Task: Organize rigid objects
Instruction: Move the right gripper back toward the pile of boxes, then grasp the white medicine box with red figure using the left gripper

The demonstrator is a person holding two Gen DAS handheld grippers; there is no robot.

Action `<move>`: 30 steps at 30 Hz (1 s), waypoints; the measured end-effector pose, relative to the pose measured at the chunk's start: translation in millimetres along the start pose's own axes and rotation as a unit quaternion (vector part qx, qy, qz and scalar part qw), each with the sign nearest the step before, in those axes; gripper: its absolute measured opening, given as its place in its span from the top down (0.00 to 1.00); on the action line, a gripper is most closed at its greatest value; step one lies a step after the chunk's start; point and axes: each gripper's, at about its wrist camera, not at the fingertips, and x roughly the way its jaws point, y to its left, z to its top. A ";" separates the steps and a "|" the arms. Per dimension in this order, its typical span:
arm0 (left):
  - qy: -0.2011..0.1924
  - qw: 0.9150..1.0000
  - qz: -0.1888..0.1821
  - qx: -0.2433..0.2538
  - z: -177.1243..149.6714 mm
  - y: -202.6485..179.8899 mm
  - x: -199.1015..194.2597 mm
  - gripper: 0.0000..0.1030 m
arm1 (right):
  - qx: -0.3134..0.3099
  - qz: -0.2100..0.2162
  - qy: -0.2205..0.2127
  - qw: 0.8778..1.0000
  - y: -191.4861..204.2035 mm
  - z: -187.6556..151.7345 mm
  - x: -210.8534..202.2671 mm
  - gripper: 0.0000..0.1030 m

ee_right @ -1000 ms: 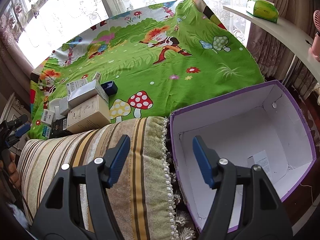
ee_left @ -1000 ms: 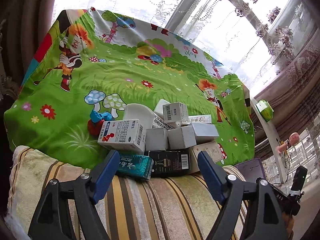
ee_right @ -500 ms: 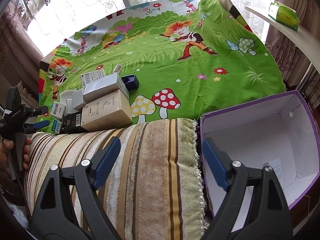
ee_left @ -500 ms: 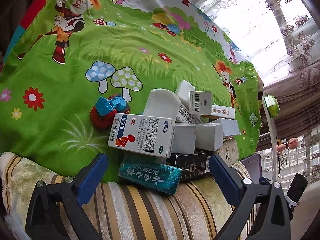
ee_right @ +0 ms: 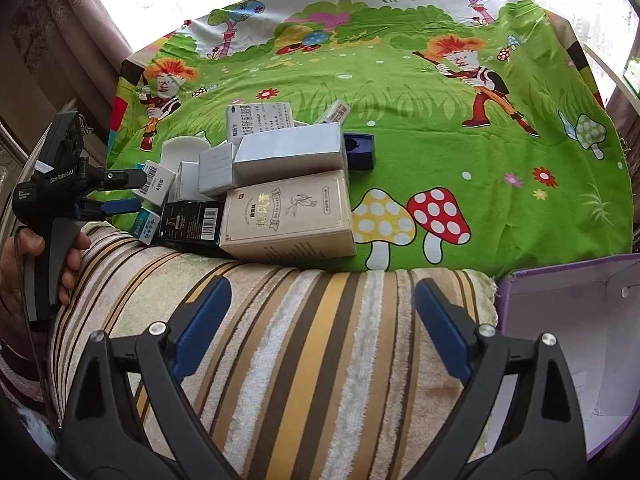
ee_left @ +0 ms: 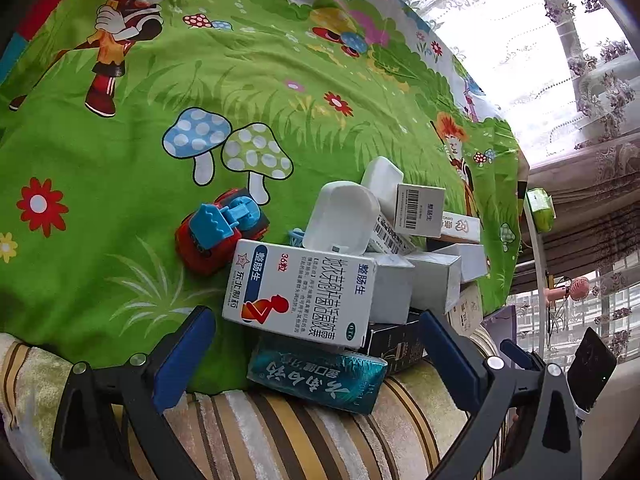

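Boxes sit heaped just ahead of my left claw point(ee_left: 316, 352), the teal carton point(ee_left: 316, 376) nearest between its tips and the white medicine box point(ee_left: 300, 292) stacked just beyond it; its jaws stand wide with nothing gripped. My right claw point(ee_right: 320, 320), jaws just opened and empty, hangs over the striped towel point(ee_right: 304, 360), the purple-rimmed box point(ee_right: 568, 320) to its right. I judge this the reach-in step: next I'd lower the left claw around the teal carton and close.

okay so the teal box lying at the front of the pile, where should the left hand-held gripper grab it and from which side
Grip the teal box across its short width, near the middle, coming down from above on the pillow side. It lies flat and long at the pile's front edge, partly under the white medicine box. The left hand-held gripper has just been opening and holds nothing.
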 end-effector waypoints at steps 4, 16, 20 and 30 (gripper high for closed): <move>0.006 1.000 0.008 0.009 2.7 -1.5 5.5 0.00 | -0.019 0.004 0.010 1.000 10.5 7.1 10.7 0.08; 0.001 1.000 0.009 0.021 -0.3 -1.7 5.2 0.29 | -0.054 -0.004 0.042 0.998 24.0 22.1 38.2 0.07; -0.007 1.000 0.005 0.024 -2.9 -2.5 2.6 0.29 | -0.059 -0.008 0.045 0.997 26.3 24.6 43.3 0.07; -0.055 0.998 -0.002 0.031 -13.6 -7.1 -17.9 0.29 | -0.066 -0.015 0.049 0.996 30.5 30.6 51.1 0.06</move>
